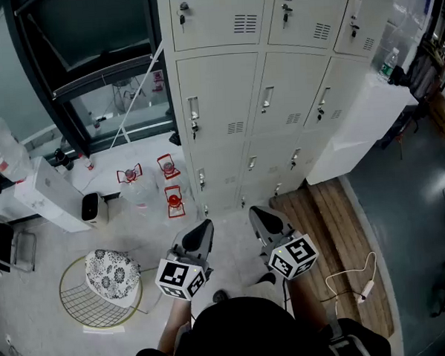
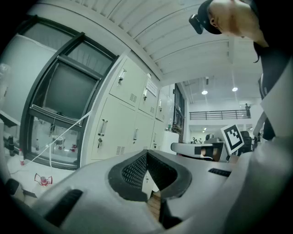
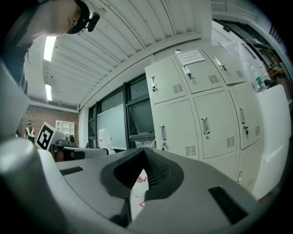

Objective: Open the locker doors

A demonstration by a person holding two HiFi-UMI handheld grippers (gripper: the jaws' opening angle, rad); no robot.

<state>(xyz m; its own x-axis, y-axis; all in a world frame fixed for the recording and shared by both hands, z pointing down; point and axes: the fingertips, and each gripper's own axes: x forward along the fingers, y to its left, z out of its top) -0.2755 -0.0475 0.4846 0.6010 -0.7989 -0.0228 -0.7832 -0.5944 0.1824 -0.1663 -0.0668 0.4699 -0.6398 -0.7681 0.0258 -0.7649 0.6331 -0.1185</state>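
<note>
1. A person stands facing a bank of pale grey lockers point(image 1: 226, 99). All the locker doors in view are closed, each with a handle along one edge and a small vent.
2. The left gripper point(image 1: 198, 231) is held level, well short of the lockers. In the left gripper view its jaws are pressed together at the tips, with nothing between them.
3. The right gripper point(image 1: 265, 219) sits just beside the left one, also level. Its jaws are likewise closed on nothing, and it touches no door.
4. The lockers stand straight ahead of both grippers. A large dark window point(image 1: 88, 32) is to their left and a white cabinet point(image 1: 361, 125) to their right.
5. On the pale floor left of the lockers lie three red-topped containers point(image 1: 174, 200). Nearer the person is a wire basket point(image 1: 80, 304) holding a patterned cloth point(image 1: 112, 272).
6. A wooden floor strip point(image 1: 337, 227) runs right of the grippers, and a white cable point(image 1: 354, 278) lies on it.
</note>
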